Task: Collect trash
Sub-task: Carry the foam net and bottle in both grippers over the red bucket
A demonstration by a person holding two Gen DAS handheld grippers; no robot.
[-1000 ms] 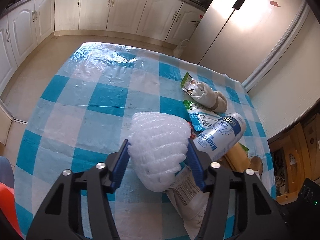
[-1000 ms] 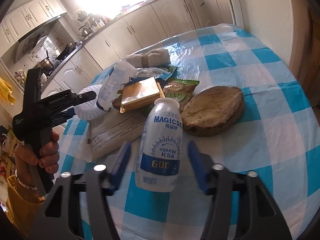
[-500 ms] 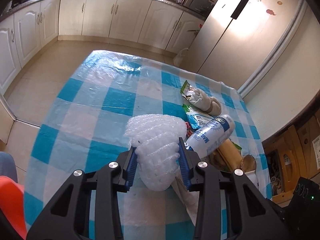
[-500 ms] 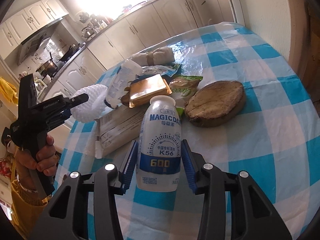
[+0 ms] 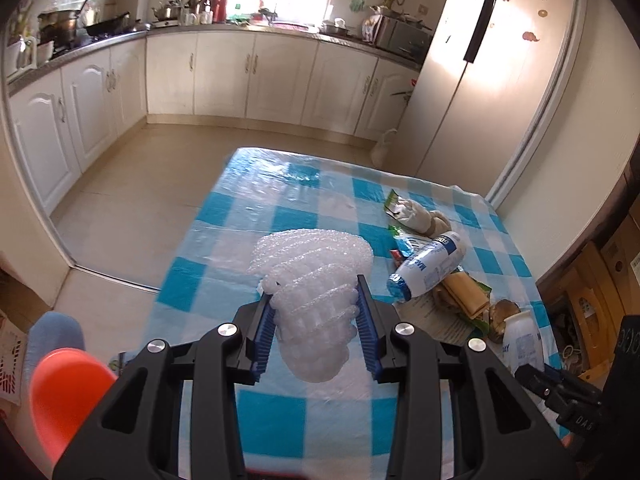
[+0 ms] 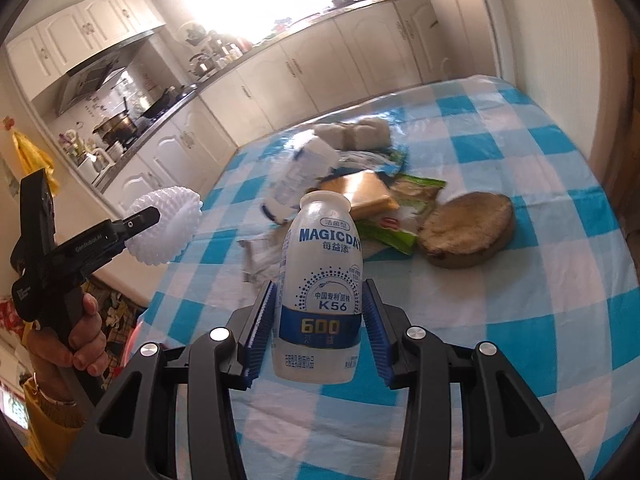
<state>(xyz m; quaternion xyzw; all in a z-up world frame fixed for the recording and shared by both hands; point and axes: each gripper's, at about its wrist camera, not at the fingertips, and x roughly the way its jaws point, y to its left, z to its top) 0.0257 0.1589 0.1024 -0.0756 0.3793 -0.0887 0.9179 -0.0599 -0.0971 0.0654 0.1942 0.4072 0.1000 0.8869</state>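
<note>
Left claw (image 5: 316,320) clenched on white foam fruit net (image 5: 316,280), blue pads (image 5: 264,332) pressing both sides; net held up off the table (image 5: 280,432), over the near-left part of the blue-and-white check cloth. Right claw (image 6: 318,320) clamped on upright white drink bottle (image 6: 320,292), pads against its lower body. Label reads "MAGICDAY", "K56", "600", plus Chinese text.

Room: left half and near strip of the table bare check cloth, covered with clear plastic sheet. Table's far edge drops to tan kitchen floor (image 5: 160,168), open back to white cabinets (image 5: 224,76). Right edge runs close along a wall (image 6: 560,40).

Remaining trash sits clustered toward the far right: second bottle (image 5: 430,266) lying on its side, same blue-white label, partly readable; green snack wrapper (image 6: 416,190); tan flat pack (image 6: 360,194); white wrapped bundle (image 6: 354,134) at the far end; printed paper sheet (image 6: 260,260) under the pile. Round wooden slab (image 6: 466,230) lies right of the wrappers, touching them. Orange object (image 5: 68,396) at near left, below table edge.
</note>
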